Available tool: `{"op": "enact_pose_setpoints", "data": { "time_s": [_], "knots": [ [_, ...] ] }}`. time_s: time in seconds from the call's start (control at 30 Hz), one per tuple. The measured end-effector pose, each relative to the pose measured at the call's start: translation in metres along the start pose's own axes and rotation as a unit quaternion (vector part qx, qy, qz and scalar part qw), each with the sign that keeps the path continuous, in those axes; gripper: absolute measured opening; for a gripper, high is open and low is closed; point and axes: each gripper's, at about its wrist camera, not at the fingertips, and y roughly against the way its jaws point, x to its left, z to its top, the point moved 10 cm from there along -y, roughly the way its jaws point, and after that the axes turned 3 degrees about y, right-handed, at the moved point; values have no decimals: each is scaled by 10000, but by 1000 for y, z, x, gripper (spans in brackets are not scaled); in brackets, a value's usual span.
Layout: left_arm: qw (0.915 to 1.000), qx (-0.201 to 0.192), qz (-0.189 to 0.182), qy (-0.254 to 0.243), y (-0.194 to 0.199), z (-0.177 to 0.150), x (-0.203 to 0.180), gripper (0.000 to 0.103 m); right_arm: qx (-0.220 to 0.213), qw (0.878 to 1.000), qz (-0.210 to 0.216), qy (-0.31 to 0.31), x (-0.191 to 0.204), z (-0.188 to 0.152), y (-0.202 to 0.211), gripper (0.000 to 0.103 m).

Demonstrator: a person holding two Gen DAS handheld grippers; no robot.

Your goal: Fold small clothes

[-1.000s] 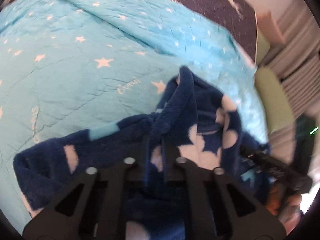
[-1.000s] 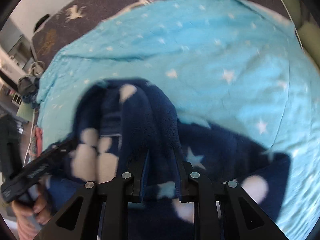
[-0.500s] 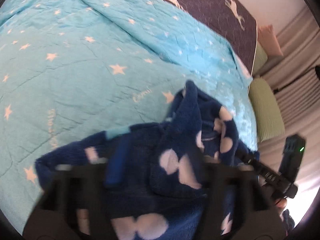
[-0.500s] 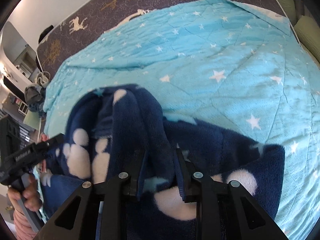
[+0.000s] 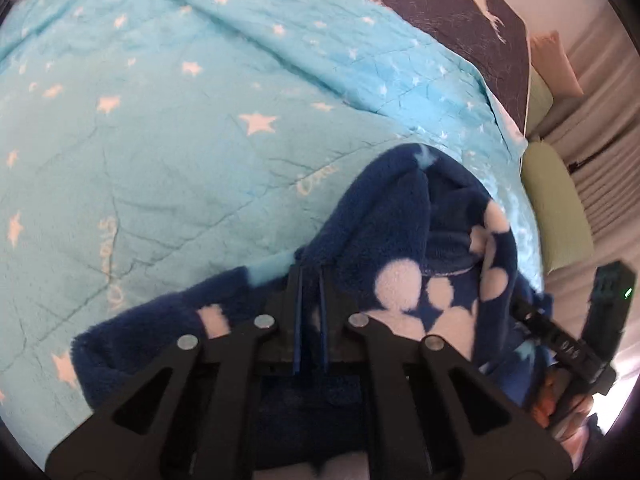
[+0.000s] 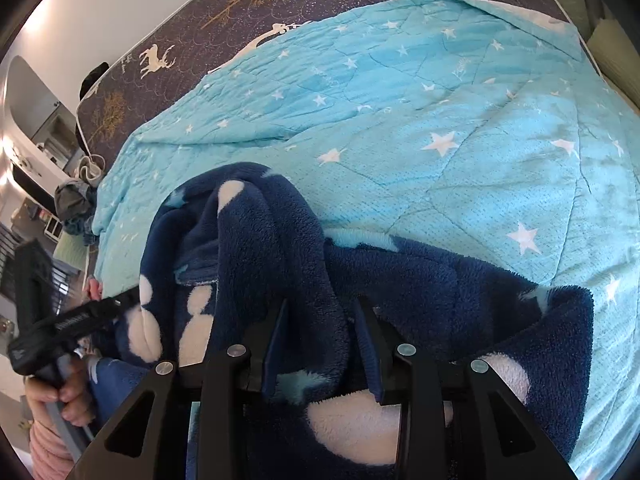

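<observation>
A navy fleece garment [image 5: 400, 220] with white spots and pale stars lies bunched on a turquoise star blanket [image 5: 160, 140]. My left gripper [image 5: 310, 276] is shut, with a thin edge of the fleece pinched between its blue pads near the garment's middle. In the right wrist view the garment [image 6: 260, 240] rises in a thick ridge. My right gripper [image 6: 320, 308] holds that fold, and its jaws are opening while the fleece still fills the gap. Each view shows the other gripper at its edge, the right [image 5: 560, 340] and the left [image 6: 72, 320], held by a hand [image 6: 60, 396].
The blanket [image 6: 440, 100] covers a bed with a dark deer-print spread [image 6: 240, 20] at the far side. A green pillow [image 5: 556, 208] and pale curtains stand to the right. Clutter and shelves [image 6: 72, 200] sit beyond the bed's left end.
The left jaws sprang wide half a second ago and have closed again on the fleece edge. The right jaws have spread wider around the fold. The garment has hardly shifted.
</observation>
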Motion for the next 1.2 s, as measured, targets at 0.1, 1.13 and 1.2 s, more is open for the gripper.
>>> {"op": "enact_pose_setpoints", "data": {
  "time_s": [0.1,1.13,1.2],
  "knots": [
    [9998,-72,92,-161,11,-3,-10,18,12,10000,-20,26,1,-1,6,36],
    [9880,-974,577,-1052,226,-217,65,75,-585,9981,106,-135,-33,-230,243,40],
    [9882,-959,386,-1126,235,-243,51,75,-620,9979,190,-74,-22,-242,253,40]
  ]
}}
